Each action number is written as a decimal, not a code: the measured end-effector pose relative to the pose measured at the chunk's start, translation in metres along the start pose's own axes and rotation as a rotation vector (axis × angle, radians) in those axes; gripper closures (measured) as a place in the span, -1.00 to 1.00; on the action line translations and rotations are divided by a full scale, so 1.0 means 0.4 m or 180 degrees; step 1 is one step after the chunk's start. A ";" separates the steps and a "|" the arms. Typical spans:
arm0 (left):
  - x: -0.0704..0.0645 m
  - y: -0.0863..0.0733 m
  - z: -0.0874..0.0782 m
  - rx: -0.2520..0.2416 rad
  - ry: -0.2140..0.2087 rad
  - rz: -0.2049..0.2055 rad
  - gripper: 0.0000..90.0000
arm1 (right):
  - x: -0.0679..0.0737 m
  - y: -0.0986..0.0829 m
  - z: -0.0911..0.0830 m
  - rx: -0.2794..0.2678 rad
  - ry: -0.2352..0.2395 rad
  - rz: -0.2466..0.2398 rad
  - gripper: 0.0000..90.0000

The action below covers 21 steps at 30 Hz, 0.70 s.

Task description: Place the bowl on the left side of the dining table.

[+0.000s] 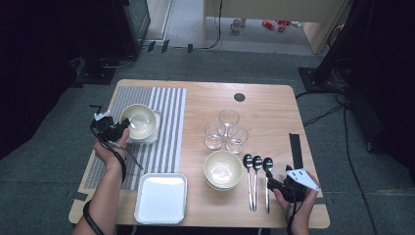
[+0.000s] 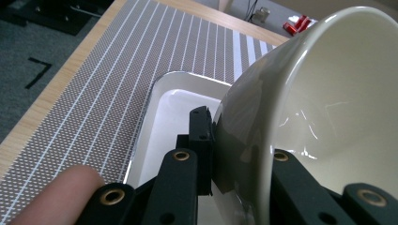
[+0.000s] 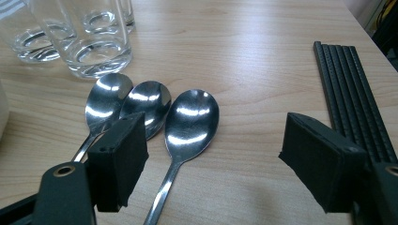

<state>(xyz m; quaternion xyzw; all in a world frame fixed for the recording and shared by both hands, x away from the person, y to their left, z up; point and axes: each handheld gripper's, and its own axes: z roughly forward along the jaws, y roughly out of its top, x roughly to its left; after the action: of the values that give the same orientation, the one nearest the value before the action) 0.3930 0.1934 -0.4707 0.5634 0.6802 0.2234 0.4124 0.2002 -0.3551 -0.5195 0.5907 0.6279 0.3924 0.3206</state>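
Note:
On the striped placemat [image 1: 166, 122], my left gripper [image 1: 122, 129] is shut on the near wall of a cream bowl [image 1: 139, 121]. The bowl sits tilted over a white square plate [image 1: 155, 131]. In the left gripper view the bowl [image 2: 338, 93] is clamped at its rim, one jaw outside and one inside, above the plate [image 2: 173, 108]. My right gripper [image 1: 272, 182] stands open at the front right, just behind the handles of three spoons [image 1: 257, 164]. In the right gripper view the spoons [image 3: 190, 119] lie between and ahead of the open pads [image 3: 119, 159], which hold nothing.
A stack of cream bowls [image 1: 222, 170] stands left of the spoons. Three glasses [image 1: 227, 131] stand behind it. A white square tray [image 1: 161, 197] lies at the front edge. Black chopsticks [image 1: 295, 147] lie along the right side, seen also as chopsticks [image 3: 352, 79].

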 end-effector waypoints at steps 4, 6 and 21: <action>-0.001 0.005 0.011 0.0093 0.0009 0.0017 0.82 | 0.000 0.000 0.000 0.0006 -0.0007 0.0005 -0.50; -0.003 0.008 0.016 0.0135 0.0014 0.0036 0.82 | 0.000 0.000 0.000 0.0001 -0.0003 0.0002 -0.49; 0.005 0.020 0.051 0.0452 0.0064 0.0021 0.81 | 0.000 0.000 0.001 0.0014 -0.0005 0.0007 -0.49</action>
<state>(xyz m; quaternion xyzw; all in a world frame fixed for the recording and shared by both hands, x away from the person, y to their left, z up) 0.4141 0.1942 -0.4765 0.5911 0.6966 0.1817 0.3639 0.2005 -0.3549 -0.5195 0.5924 0.6279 0.3909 0.3194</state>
